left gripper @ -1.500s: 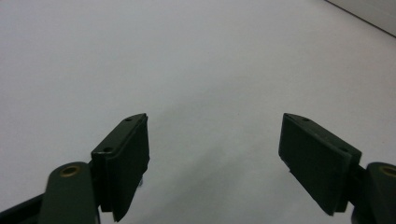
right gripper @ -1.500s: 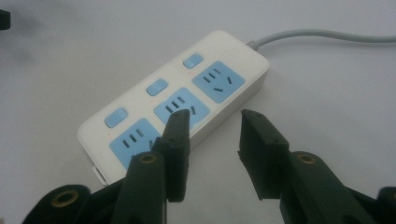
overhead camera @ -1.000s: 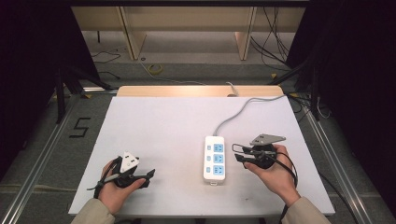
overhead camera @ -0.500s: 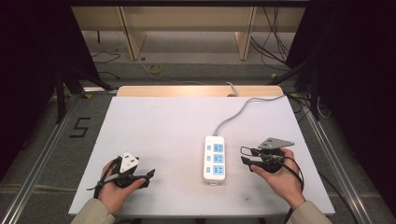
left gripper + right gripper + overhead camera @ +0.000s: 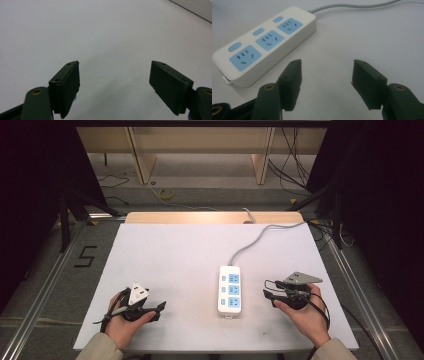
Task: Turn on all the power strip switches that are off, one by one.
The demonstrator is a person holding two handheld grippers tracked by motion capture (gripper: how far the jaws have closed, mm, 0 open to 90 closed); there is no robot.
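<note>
A white power strip [image 5: 229, 289] lies flat on the white desk [image 5: 180, 255], near the front edge and right of centre, its long axis running front to back. Its grey cable [image 5: 260, 236] leaves the far end and curves toward the back right corner, probably to reach a supply beyond the desk. Three blue socket faces point upward, each paired with a small blue switch, so all are accessible from above. No brand or lettering can be read on the strip; a dark "5" [image 5: 85, 256] is marked on the floor left of the desk. The left gripper [image 5: 159, 309] rests low near the front left corner, fingers [image 5: 65, 86] released and spread over bare desk. The right gripper [image 5: 266, 294] sits just beside the strip's right side, not touching it, fingers [image 5: 292, 82] likewise released with nothing between them. Both hands appear parked in a neutral ready position.
</note>
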